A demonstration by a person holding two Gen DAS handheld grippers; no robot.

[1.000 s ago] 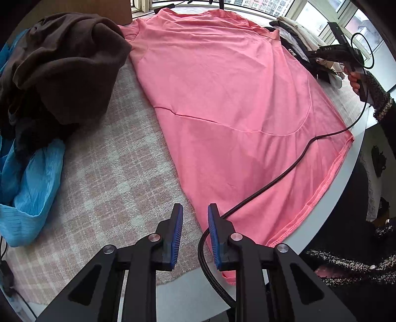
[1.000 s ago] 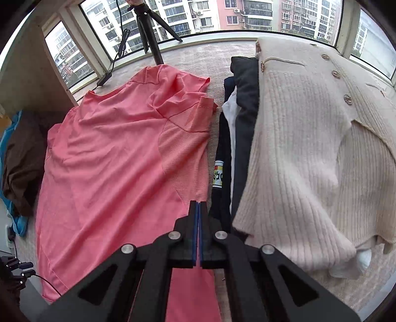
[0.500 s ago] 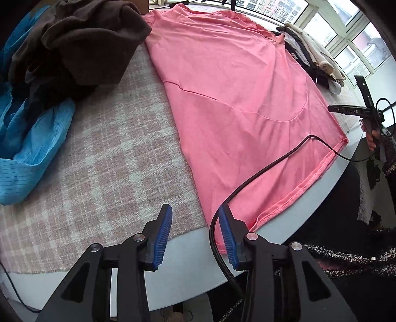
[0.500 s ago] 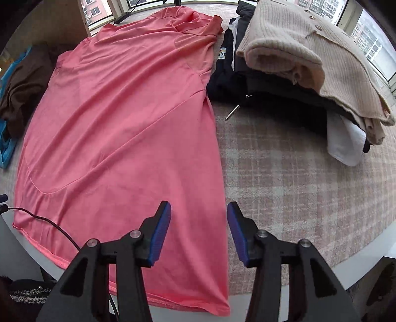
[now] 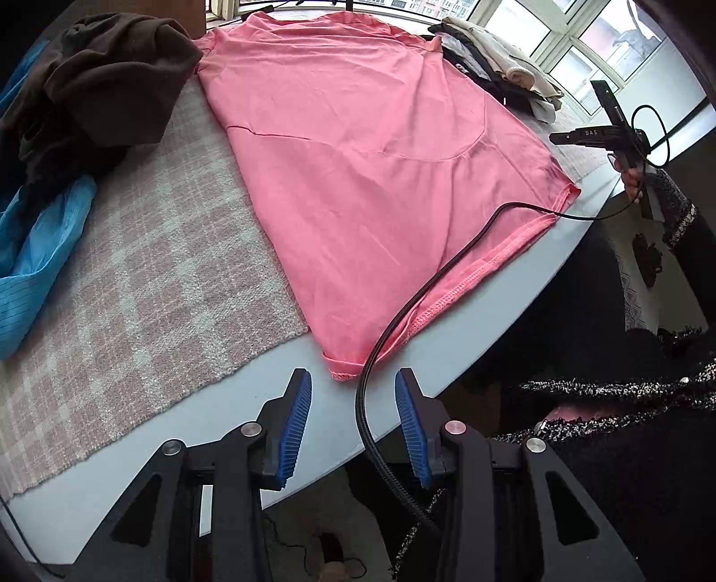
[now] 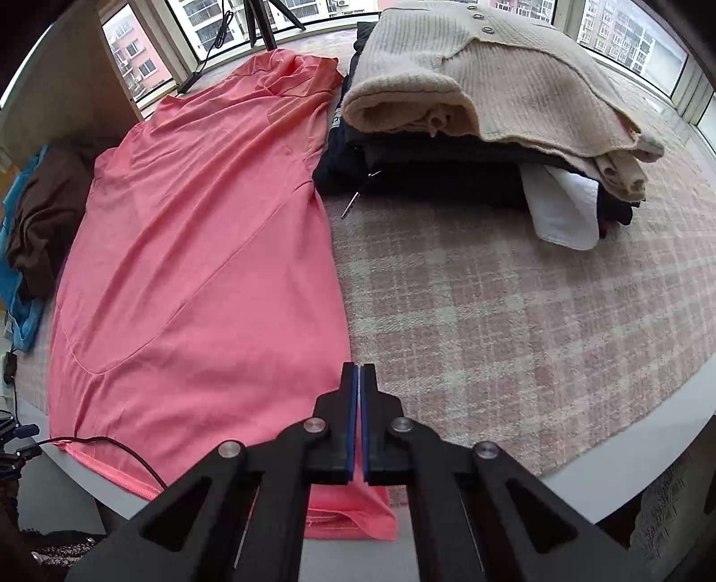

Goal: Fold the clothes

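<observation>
The pink shirt [image 5: 367,147] is lying flat on the checked cloth [image 5: 147,268], hem overhanging its near edge. The left gripper [image 5: 351,412] is hovering wide apart before the hem corner; the right gripper [image 6: 359,403] is pressing closed at the opposite corner, possibly pinching fabric. Lifting the hem seems next, needing both corners gripped.

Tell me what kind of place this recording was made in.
Probably a room in a high-rise flat, set up for recording: apartment blocks outside the wraparound windows, a tripod by the sill, and a pink garment on a cloth-covered table.
</observation>
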